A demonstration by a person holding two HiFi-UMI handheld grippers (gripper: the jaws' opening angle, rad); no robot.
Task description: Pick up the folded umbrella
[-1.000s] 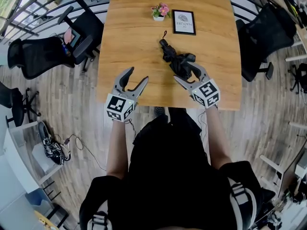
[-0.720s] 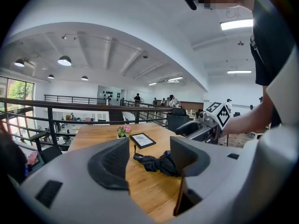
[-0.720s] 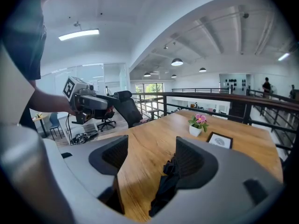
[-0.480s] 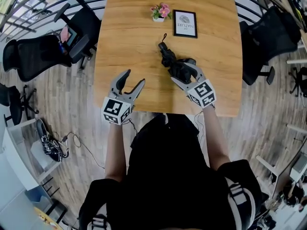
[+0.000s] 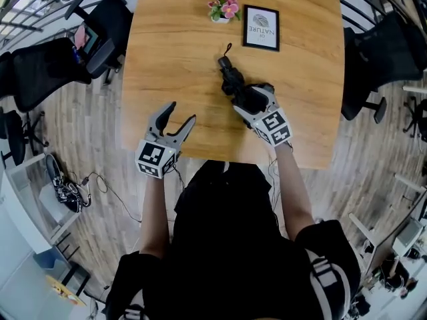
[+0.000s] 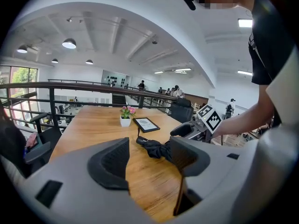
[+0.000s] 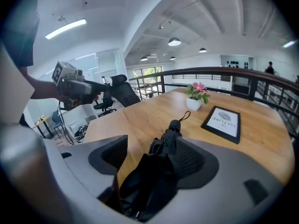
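Observation:
The folded black umbrella (image 5: 231, 80) lies on the wooden table (image 5: 170, 52), its strapped handle end pointing away from me. My right gripper (image 5: 252, 97) is open and low over the umbrella's near end. In the right gripper view the crumpled canopy (image 7: 159, 164) lies between the two wide jaws, with a gap on the left side. My left gripper (image 5: 180, 114) stands open and empty over the table's near edge, left of the umbrella. The left gripper view shows the umbrella (image 6: 156, 148) beyond its jaws and the right gripper (image 6: 189, 130) beside it.
A small pot of pink flowers (image 5: 223, 9) and a framed picture (image 5: 261, 27) stand at the table's far side. Black office chairs sit to the left (image 5: 47, 72) and right (image 5: 387, 52). A railing runs behind the table.
Both grippers have come down and forward. The right one has moved over the umbrella's near end, so the canopy now lies between its jaws. The left stays open near the table's edge.

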